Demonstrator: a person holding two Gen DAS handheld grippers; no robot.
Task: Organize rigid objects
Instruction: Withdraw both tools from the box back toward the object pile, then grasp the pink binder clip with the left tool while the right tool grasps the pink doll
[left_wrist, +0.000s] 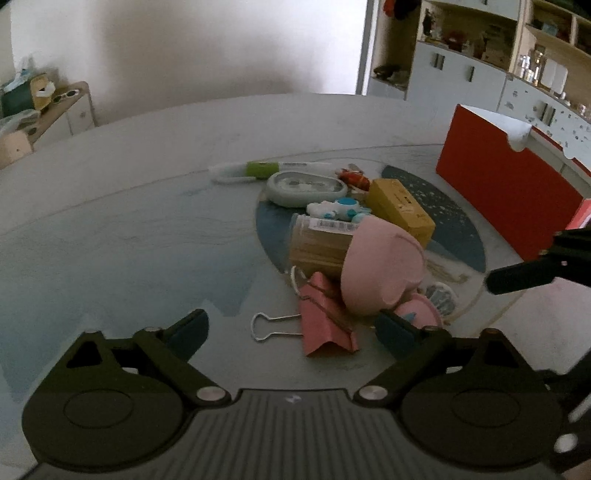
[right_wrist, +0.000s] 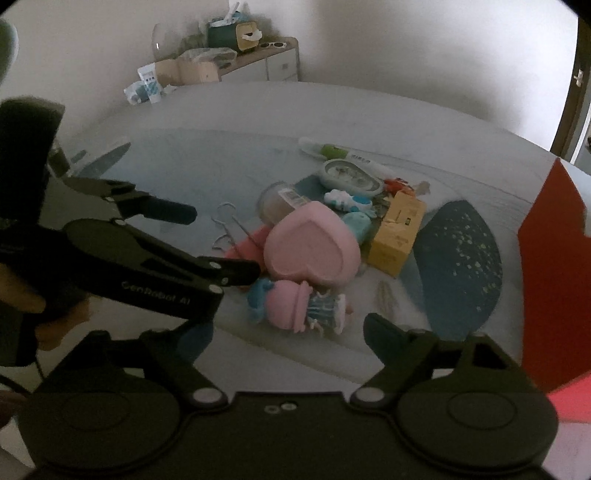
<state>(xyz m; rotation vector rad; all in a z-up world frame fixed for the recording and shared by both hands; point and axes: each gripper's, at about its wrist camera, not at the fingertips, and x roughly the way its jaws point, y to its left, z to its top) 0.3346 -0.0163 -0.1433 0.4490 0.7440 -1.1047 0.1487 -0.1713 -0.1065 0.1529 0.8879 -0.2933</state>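
Observation:
A pile of small objects lies on the table (left_wrist: 129, 229): a pink heart-shaped box (left_wrist: 382, 266), a yellow carton (left_wrist: 402, 208), a clear jar with a barcode (left_wrist: 317, 240), a grey oval case (left_wrist: 306, 186), a green-and-white pen (left_wrist: 258, 170) and a blue-and-white toy (left_wrist: 340, 210). My left gripper (left_wrist: 291, 325) is open, its fingers on either side of a pink binder clip (left_wrist: 325, 325) without touching it. My right gripper (right_wrist: 284, 332) is open too, low over the table, with a small pink-hatted doll (right_wrist: 295, 302) just ahead between its fingers.
A red box (left_wrist: 506, 195) stands at the right of the pile. The right gripper's finger (left_wrist: 517, 277) reaches in from the right in the left wrist view. A low cabinet (right_wrist: 258, 62) with clutter stands by the far wall, shelves (left_wrist: 480, 55) on the other side.

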